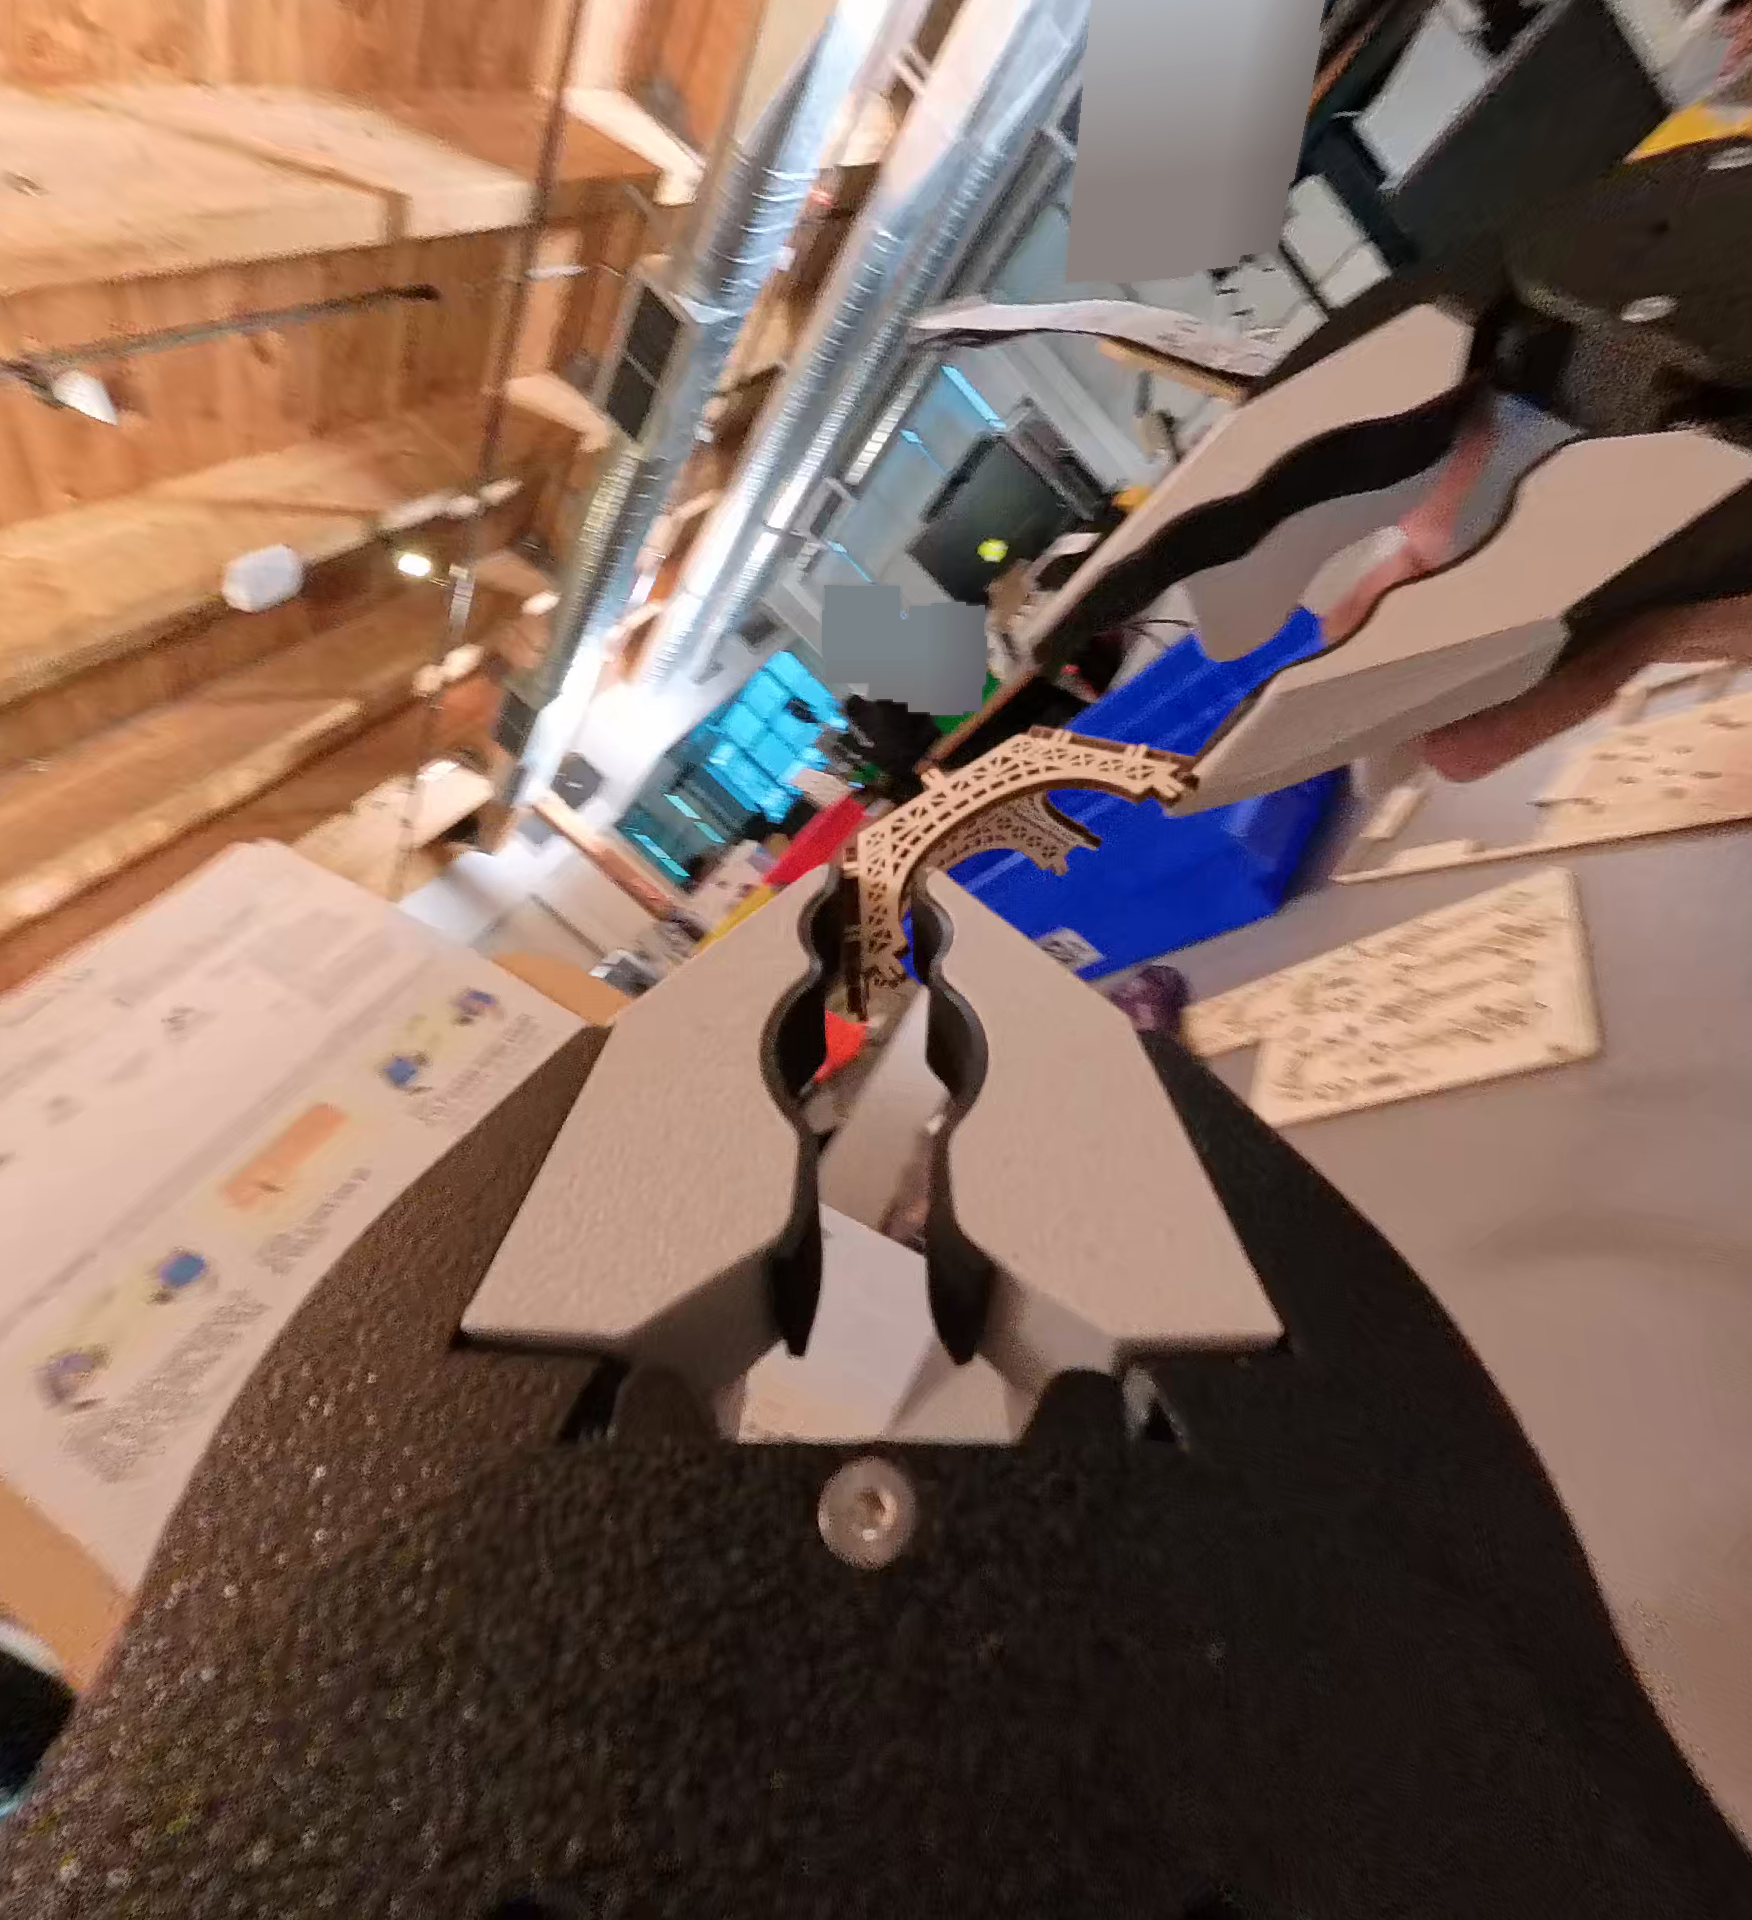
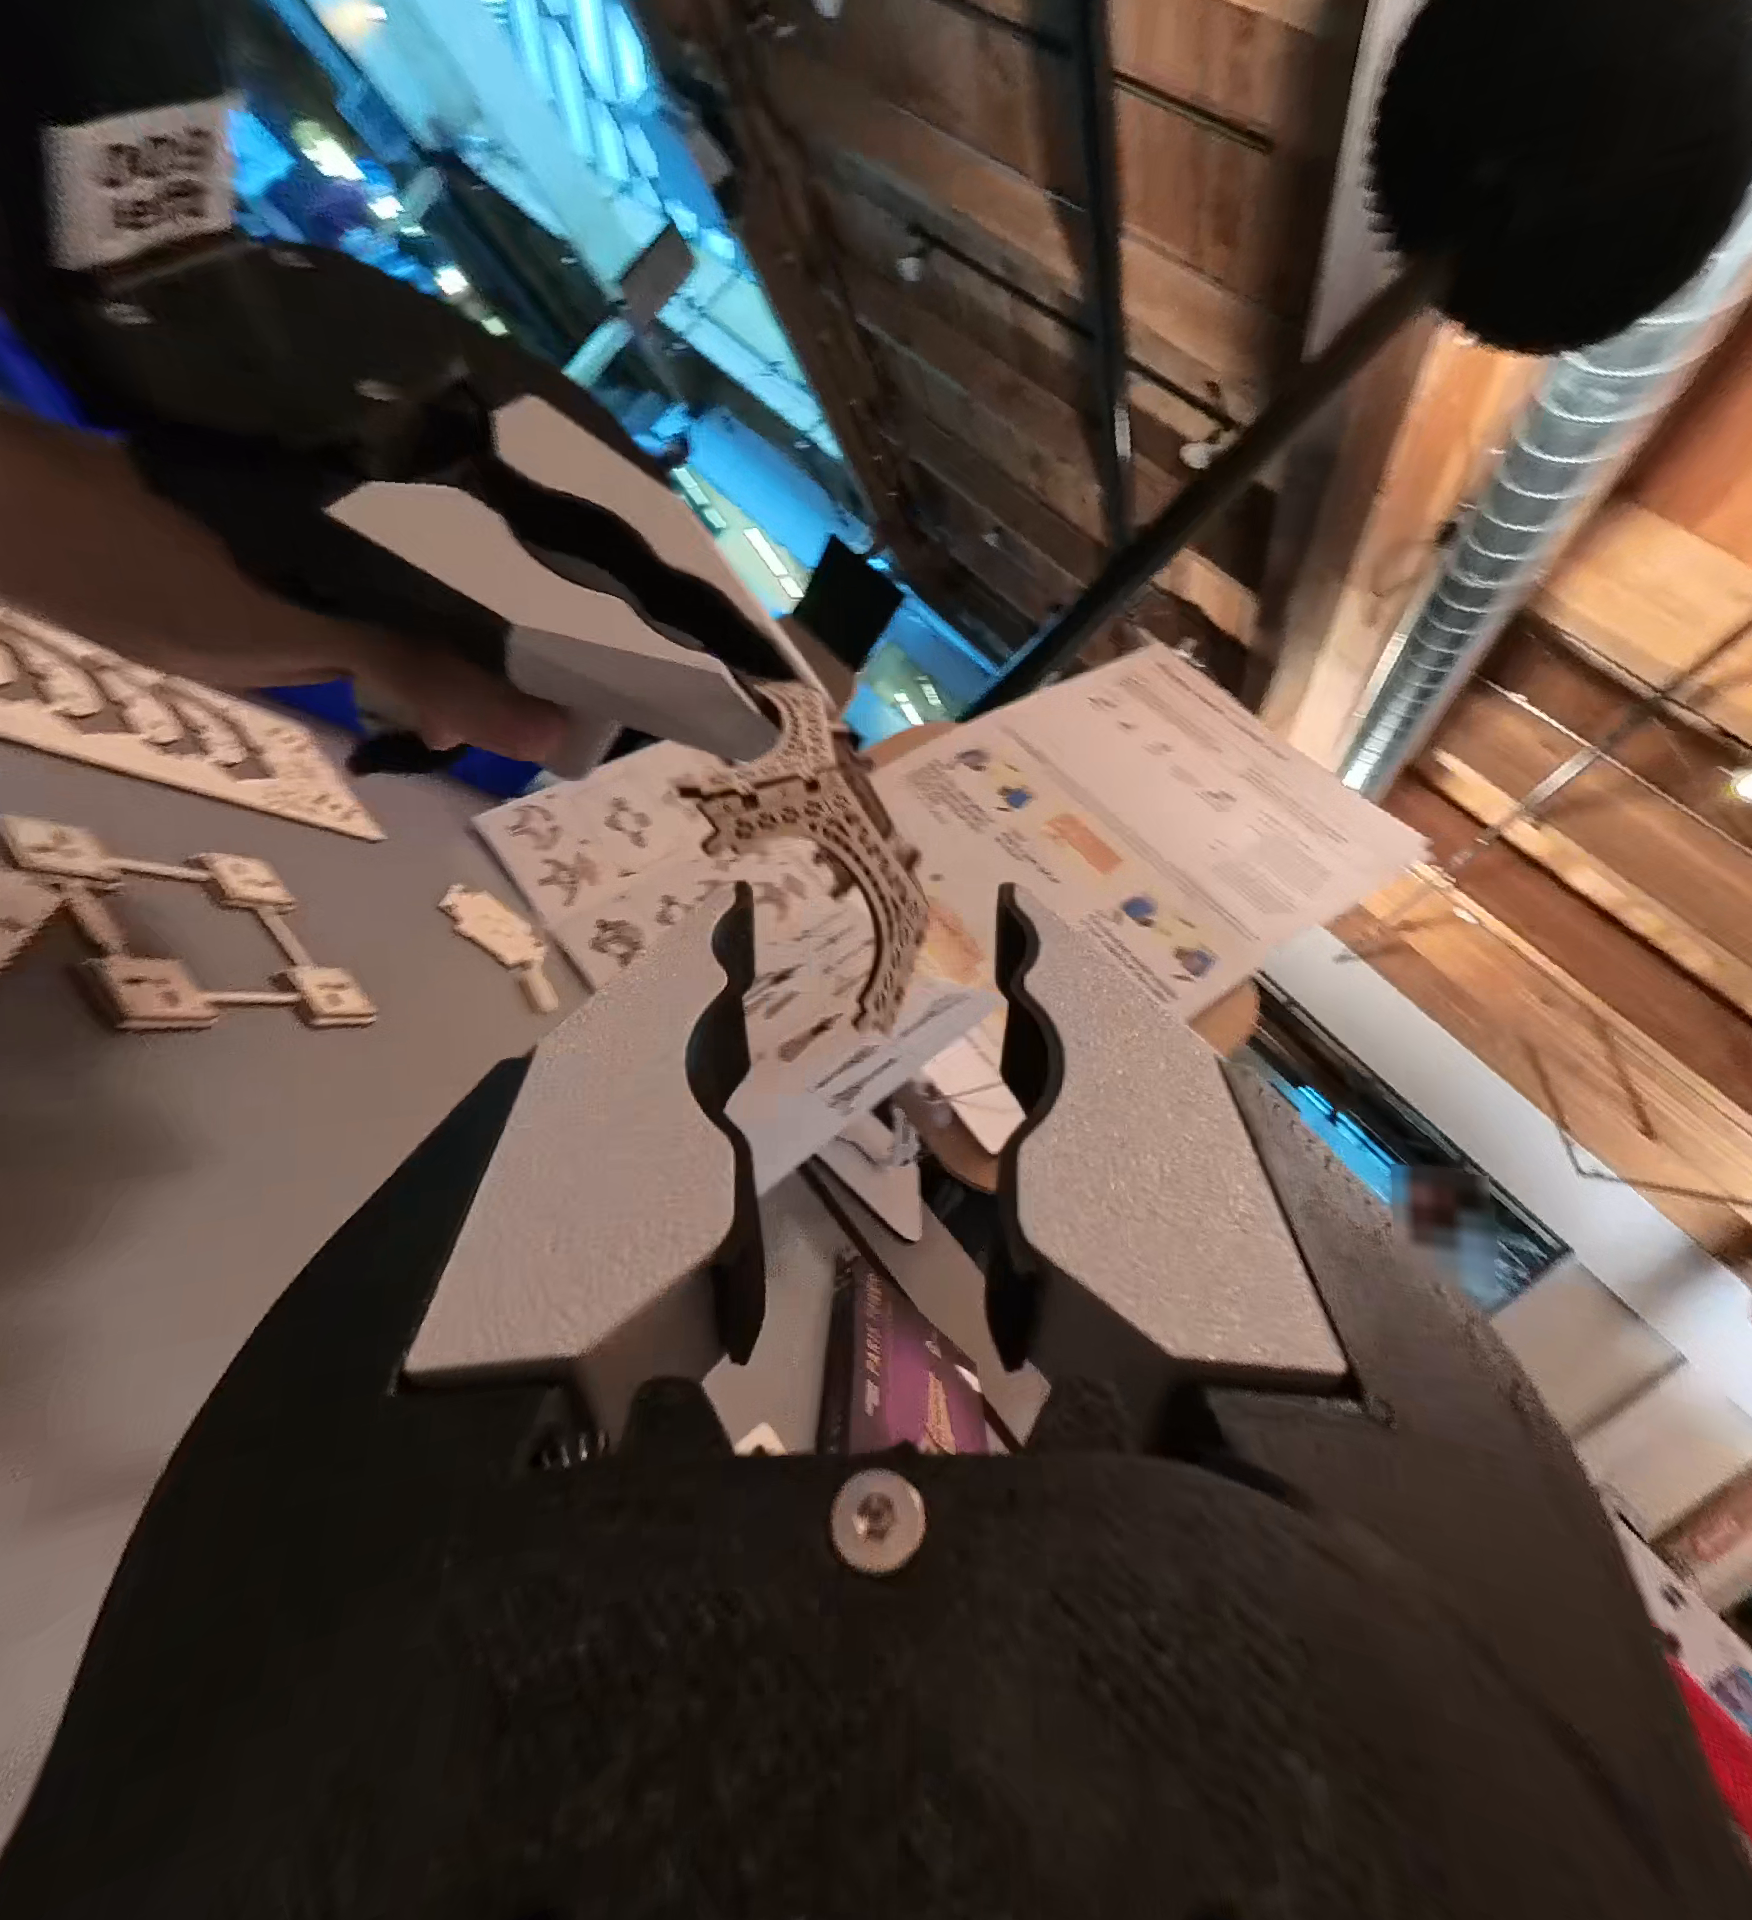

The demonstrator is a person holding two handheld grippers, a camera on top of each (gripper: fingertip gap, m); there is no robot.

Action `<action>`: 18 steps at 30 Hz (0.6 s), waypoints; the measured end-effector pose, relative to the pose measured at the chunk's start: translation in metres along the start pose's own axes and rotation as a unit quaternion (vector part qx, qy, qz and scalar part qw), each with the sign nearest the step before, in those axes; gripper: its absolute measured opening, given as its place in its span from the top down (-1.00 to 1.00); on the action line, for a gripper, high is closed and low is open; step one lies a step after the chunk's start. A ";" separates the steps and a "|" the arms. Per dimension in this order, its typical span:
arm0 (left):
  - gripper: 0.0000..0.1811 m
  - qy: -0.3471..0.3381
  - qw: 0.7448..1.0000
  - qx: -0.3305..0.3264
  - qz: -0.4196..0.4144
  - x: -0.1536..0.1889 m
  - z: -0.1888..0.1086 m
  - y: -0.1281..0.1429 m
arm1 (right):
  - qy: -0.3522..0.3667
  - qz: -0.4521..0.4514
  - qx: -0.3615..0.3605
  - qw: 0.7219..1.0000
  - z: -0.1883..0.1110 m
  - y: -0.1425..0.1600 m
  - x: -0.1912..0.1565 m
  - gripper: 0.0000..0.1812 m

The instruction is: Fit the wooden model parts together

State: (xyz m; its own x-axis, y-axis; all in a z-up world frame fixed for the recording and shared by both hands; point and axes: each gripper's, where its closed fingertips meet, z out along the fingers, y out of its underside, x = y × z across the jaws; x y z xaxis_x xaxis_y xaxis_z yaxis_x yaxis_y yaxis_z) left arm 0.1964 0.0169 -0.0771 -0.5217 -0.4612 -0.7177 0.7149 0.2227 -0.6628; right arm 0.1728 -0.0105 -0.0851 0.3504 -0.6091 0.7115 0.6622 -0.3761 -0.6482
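Your left gripper [image 1: 880, 888] has its jaws nearly closed, pinching one leg of the wooden lattice arch [image 1: 965, 795] right at the fingertips. Beyond the tips the arch curves out towards your right gripper [image 2: 874, 896], whose jaws stand wide apart and hold nothing. The arch's free end hangs between those open fingertips; I cannot tell whether it touches either one. To the left of the right jaws, a square wooden frame [image 2: 197, 925] lies on the grey table [image 2: 124, 1195].
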 end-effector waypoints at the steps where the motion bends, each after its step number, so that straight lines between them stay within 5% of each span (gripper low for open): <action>1: 0.90 0.018 1.000 -0.009 -0.014 0.007 -0.003 0.006 | -0.021 -0.011 -0.005 1.000 0.002 0.001 -0.010 0.51; 4: 0.90 0.039 0.999 -0.028 -0.024 0.021 -0.015 0.018 | -0.053 -0.063 -0.044 0.996 0.008 0.014 -0.030 0.42; 12: 0.91 0.057 0.996 -0.071 0.004 0.050 -0.037 0.035 | -0.123 -0.137 -0.079 0.980 0.013 0.034 -0.078 0.59; 18: 0.86 0.039 0.995 -0.087 0.029 0.058 -0.047 0.033 | -0.098 -0.166 -0.067 0.979 0.014 0.028 -0.078 0.90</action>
State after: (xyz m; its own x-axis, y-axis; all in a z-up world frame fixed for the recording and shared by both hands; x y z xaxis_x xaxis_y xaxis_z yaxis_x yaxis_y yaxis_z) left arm 0.1676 0.0379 -0.1501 -0.5216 -0.3759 -0.7659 0.6574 0.3952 -0.6417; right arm 0.1731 0.0361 -0.1544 0.2598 -0.2979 0.9186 0.6729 -0.6265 -0.3934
